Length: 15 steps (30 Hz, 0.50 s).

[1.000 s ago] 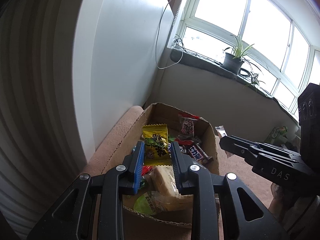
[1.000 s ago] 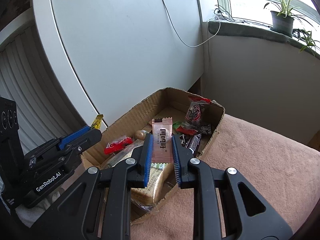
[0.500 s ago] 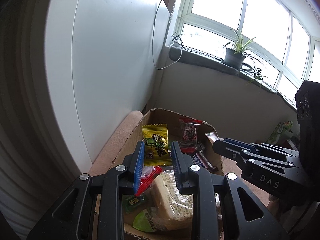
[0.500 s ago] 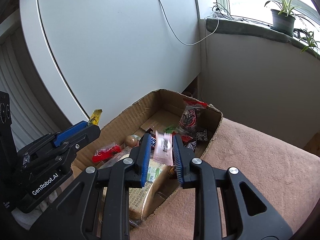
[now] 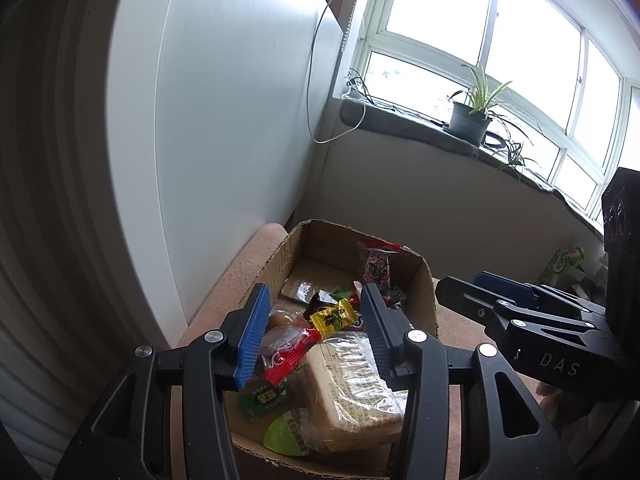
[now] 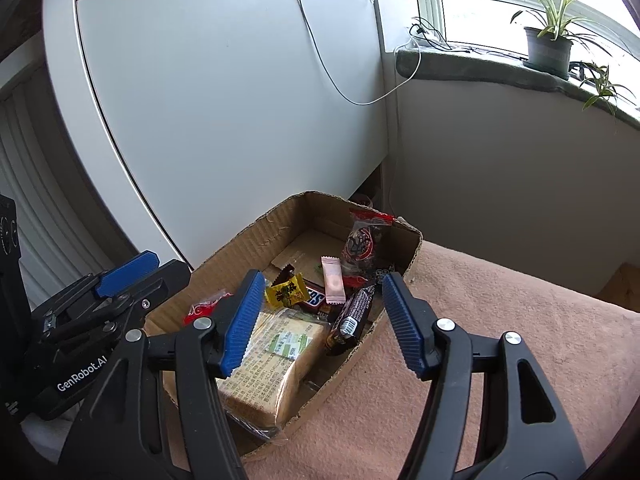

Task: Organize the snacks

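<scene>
A cardboard box (image 5: 428,280) (image 6: 240,248) sits on a pink blanket and holds several snacks. A yellow packet (image 5: 334,316) (image 6: 285,291) lies in it among a wrapped bread slab (image 5: 356,384) (image 6: 268,356), a red wrapper (image 5: 288,356), a pink packet (image 6: 333,280) and a dark chocolate bar (image 6: 352,316). My left gripper (image 5: 314,338) is open and empty above the box's near end. My right gripper (image 6: 322,322) is open and empty over the box's right side.
The pink blanket (image 6: 500,312) spreads to the right of the box. A white cabinet panel (image 6: 224,112) stands behind it. A potted plant (image 5: 472,116) sits on the window ledge. A green bag (image 5: 560,264) lies at the far right.
Both grippers opened. The yellow packet dropped from the left gripper into the box, and the pink packet dropped from the right gripper into the box.
</scene>
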Available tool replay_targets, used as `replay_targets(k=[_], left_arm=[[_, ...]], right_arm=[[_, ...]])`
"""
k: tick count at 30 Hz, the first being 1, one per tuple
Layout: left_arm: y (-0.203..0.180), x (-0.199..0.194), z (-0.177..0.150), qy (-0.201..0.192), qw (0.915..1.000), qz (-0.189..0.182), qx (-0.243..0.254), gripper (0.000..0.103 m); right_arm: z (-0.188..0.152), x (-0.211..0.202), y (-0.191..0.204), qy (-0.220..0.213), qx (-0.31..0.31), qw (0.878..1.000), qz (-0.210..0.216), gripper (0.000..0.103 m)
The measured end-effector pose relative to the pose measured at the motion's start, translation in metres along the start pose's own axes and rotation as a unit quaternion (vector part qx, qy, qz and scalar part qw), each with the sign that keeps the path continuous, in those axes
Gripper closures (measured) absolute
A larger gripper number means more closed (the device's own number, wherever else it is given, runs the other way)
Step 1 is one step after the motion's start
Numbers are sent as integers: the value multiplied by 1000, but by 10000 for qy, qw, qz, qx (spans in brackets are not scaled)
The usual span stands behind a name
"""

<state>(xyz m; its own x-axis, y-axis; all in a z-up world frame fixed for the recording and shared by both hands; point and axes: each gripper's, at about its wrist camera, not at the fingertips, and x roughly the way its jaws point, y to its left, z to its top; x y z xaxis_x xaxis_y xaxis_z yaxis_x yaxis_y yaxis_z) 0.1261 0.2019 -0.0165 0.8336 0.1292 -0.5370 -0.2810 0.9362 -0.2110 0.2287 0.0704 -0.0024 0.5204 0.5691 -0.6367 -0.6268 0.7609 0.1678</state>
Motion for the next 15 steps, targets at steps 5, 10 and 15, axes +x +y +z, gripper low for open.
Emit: replay_targets(k=[5, 10, 15], left_arm=[[-3, -10, -1, -49, 10000, 13, 19, 48], [-4, -21, -4, -105, 9999, 58, 30, 40], [-4, -32, -7, -125, 9998, 131, 4, 32]], right_arm=[[-2, -11, 0, -44, 19, 10000, -43, 38], [-7, -26, 0, -196, 8, 9997, -124, 18], [-12, -40, -2, -240, 39, 9996, -174, 15]])
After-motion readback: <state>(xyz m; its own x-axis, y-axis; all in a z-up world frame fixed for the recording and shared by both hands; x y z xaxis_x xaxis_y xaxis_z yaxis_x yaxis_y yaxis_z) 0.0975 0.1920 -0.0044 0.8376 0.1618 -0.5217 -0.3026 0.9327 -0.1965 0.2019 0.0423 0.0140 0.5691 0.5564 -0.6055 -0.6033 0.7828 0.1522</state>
